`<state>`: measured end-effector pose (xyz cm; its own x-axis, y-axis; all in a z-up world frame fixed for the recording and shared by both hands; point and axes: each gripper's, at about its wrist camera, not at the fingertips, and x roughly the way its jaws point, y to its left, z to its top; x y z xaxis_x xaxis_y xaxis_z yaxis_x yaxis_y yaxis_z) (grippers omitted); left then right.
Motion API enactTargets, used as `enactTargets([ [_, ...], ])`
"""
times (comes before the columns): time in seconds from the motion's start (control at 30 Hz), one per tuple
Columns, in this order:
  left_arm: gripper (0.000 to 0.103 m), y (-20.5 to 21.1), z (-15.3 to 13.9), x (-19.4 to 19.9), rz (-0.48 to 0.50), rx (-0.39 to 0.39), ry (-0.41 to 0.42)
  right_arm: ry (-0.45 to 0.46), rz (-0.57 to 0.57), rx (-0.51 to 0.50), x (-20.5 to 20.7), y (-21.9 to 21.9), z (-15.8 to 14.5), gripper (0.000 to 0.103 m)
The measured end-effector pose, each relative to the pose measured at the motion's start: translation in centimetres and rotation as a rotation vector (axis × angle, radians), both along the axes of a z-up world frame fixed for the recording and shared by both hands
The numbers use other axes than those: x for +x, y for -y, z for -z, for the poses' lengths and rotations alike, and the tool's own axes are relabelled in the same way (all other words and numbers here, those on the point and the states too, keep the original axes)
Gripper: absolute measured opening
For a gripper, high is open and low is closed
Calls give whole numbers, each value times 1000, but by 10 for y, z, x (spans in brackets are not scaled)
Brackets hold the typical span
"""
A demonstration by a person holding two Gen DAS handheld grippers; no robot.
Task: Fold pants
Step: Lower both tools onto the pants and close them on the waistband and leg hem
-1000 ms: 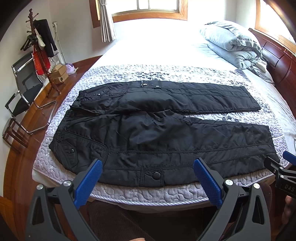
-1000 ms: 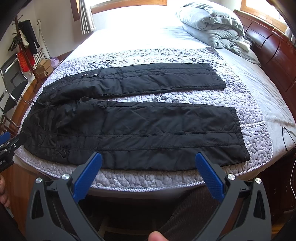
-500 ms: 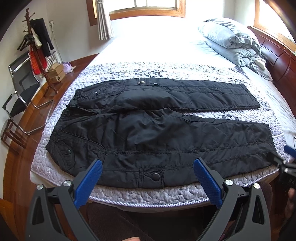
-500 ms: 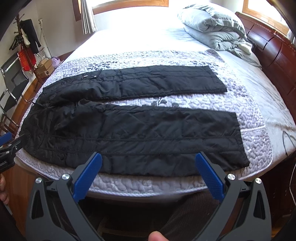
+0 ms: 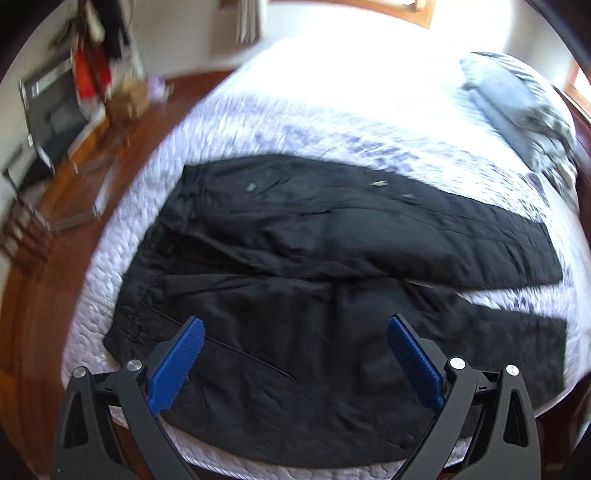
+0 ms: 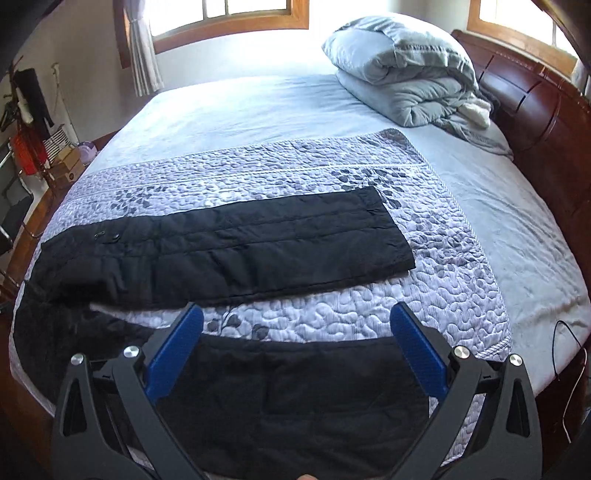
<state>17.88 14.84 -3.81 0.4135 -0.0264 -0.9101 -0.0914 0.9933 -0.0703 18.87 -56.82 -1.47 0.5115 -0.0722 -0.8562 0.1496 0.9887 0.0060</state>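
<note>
Pants (image 5: 295, 295) flat on bed (image 6: 258, 103), legs apart, under both tongs | left tongs (image 5: 295, 354) and right tongs (image 6: 295, 339) gaping, holding nothing | no fold yet, whole job's left lol

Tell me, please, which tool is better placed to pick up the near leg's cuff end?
Right, probably. The right tool, open, hangs over the near leg by its cuff; the left tool, open, hangs nearer the waist.

The left wrist view is smeared by motion blur, daylight from the wooden-framed windows (image 6: 229, 22) is blown out, and edges are bent by fisheye distortion.
</note>
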Motion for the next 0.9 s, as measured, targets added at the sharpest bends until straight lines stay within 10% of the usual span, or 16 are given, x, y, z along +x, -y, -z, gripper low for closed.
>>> enactTargets([
  [0.47,100,-155,98,142,-224,-190,-297,-289,160,198,142,123,135,101],
  [0.9,99,-179,142,204,-341,-293,-430,-320,189,207,189,157,187,101],
])
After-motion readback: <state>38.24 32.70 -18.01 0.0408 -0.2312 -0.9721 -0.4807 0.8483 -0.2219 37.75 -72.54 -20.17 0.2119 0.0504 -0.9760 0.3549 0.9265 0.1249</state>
